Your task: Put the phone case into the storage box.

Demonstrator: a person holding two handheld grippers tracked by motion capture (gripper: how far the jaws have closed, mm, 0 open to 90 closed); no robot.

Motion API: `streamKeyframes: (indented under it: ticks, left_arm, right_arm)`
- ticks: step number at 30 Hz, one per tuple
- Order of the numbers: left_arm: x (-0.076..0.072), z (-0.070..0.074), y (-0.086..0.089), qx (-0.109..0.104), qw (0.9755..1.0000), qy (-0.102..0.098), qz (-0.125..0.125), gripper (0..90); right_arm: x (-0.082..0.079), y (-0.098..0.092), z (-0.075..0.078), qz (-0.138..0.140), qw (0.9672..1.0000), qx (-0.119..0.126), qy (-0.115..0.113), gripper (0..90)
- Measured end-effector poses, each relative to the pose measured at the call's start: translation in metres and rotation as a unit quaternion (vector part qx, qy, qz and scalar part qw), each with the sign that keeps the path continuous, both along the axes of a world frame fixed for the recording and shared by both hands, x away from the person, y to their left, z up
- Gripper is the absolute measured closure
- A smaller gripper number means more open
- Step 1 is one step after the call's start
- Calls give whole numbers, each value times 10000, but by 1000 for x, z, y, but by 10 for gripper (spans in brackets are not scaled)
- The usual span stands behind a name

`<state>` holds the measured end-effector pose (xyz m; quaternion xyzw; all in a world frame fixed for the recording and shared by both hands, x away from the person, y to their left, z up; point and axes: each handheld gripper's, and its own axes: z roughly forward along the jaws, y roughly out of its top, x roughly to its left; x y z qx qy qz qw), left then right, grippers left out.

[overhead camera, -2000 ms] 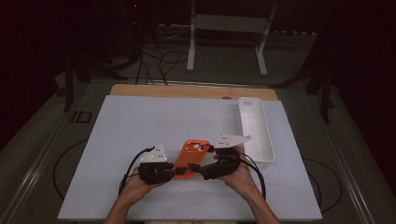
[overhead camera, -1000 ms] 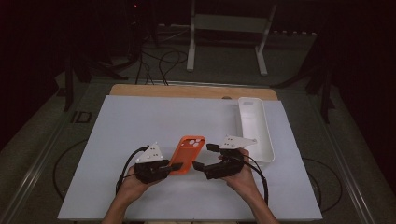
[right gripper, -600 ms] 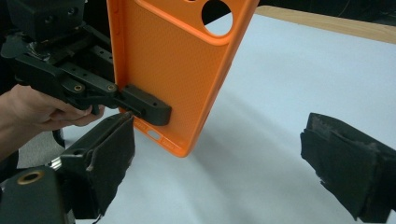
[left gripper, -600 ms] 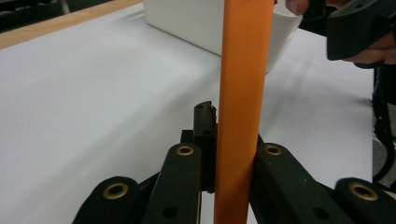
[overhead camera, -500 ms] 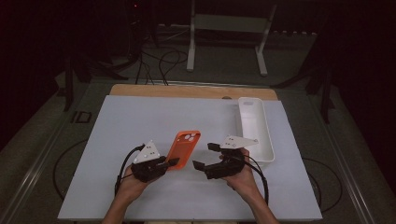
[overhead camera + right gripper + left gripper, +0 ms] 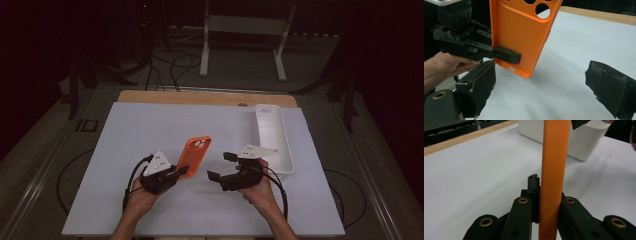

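An orange phone case [image 6: 195, 154] stands tilted up off the white sheet, camera holes at its top. My left gripper [image 6: 183, 171] is shut on its lower end. In the left gripper view the case [image 6: 554, 165] shows edge-on, clamped between the jaws [image 6: 548, 195]. My right gripper [image 6: 220, 166] stands open a short way to the right of the case, apart from it. In the right gripper view its padded jaws [image 6: 544, 87] are spread wide with nothing between them, the case [image 6: 521, 32] and the left gripper [image 6: 506, 55] ahead.
An empty white oblong tray [image 6: 287, 150] lies on the sheet just right of my right hand, also seen as the tray [image 6: 584, 142]. A white sheet [image 6: 140, 130] covers the table; a wooden edge [image 6: 200, 97] shows at the back. Cables trail from both grippers.
Two seconds ago both grippers were close together at the case, which lay low. The right gripper has since drawn away to the right, and the left has tipped the case up and leftward.
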<state>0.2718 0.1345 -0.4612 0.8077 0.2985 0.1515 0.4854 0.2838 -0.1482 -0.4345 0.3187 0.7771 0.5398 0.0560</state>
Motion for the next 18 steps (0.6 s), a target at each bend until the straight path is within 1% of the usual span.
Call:
streamKeyframes:
  ticks: [2,6,10,12,16,18]
  left_arm:
    - [0,0,0,28,10000,-34,56,852]
    - [1,0,1,14,9999,-53,153,852]
    - [1,0,2,10,9996,-100,252,852]
    - [1,0,2,2,9993,-142,337,852]
    - [2,0,4,-51,9989,-153,445,852]
    - [2,-1,4,-54,9984,-186,529,852]
  right_arm:
    - [0,0,0,-27,10000,3,22,93]
    - [0,0,1,-93,9999,48,66,92]
    - [1,1,5,-187,9998,-8,96,93]
    - [3,1,7,-221,9997,42,106,93]
    - [5,2,12,-313,9993,105,166,93]
    - [7,5,14,-351,9992,95,172,93]
